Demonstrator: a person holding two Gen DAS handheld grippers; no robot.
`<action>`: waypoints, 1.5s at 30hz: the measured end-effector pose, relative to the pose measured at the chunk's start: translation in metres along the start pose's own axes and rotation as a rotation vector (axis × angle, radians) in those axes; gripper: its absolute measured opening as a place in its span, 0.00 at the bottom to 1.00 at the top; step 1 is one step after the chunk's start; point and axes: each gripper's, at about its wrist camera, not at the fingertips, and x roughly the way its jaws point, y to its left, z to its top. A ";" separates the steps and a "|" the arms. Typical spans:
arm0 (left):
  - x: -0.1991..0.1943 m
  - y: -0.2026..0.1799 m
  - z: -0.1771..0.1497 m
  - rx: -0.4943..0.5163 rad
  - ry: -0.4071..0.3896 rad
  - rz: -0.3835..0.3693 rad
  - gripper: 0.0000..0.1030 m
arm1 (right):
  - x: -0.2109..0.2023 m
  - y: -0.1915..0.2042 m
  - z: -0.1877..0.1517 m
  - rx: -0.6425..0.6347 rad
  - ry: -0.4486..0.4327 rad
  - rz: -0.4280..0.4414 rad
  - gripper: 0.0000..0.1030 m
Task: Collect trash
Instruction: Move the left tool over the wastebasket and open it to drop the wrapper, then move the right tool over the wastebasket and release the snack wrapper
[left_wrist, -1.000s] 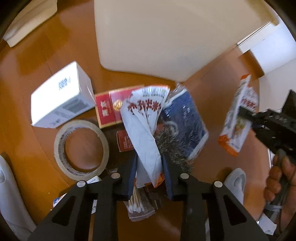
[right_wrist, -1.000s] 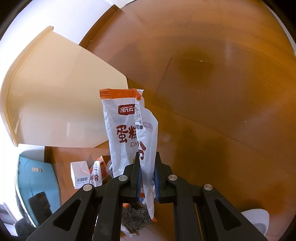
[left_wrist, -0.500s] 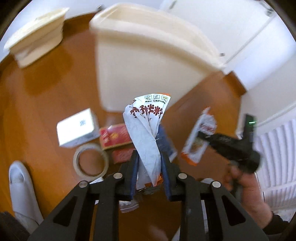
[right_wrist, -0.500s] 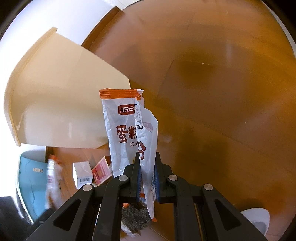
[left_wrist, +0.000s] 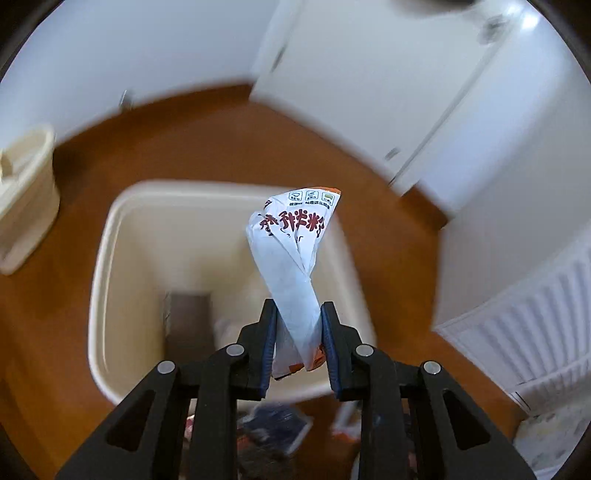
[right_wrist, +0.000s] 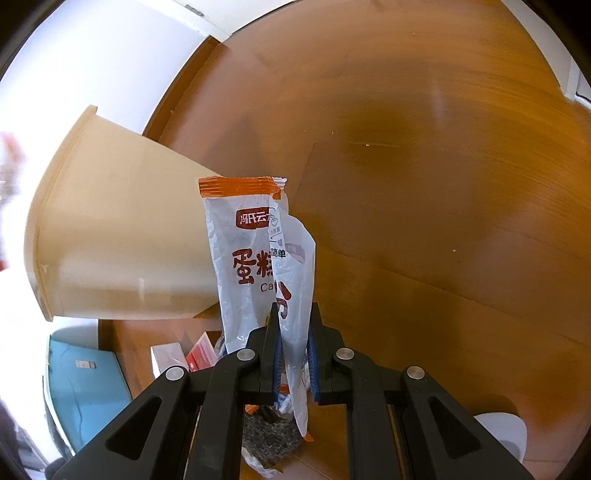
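Left tongs (left_wrist: 298, 341) pinch a twisted white wrapper (left_wrist: 291, 254) above the open cream bin (left_wrist: 122, 206), which stands on the wood floor (left_wrist: 207, 136). Right tongs (right_wrist: 293, 349) clamp an orange-topped packet (right_wrist: 255, 251) beside the bin's (right_wrist: 122, 236) outer wall, over the floor's (right_wrist: 424, 184) bare boards.

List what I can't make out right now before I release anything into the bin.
- Left wrist view: bin contents, motion-blurred; only a dark shape at the bottom.
- Left wrist view: floor litter, blurred and hidden behind the left gripper holding its twisted wrapper.
- Right wrist view: bin opening faces away; the right gripper and its wrapper cover the floor pile.
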 end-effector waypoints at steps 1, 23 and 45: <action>0.019 0.012 0.002 -0.022 0.043 0.016 0.22 | -0.001 0.000 0.000 0.000 -0.003 0.001 0.12; -0.061 0.024 -0.078 -0.020 -0.086 0.185 0.27 | -0.124 0.127 0.051 -0.329 -0.342 0.082 0.12; -0.028 0.067 -0.179 -0.232 0.062 0.228 0.27 | 0.086 0.305 0.048 -0.860 0.193 -0.156 0.14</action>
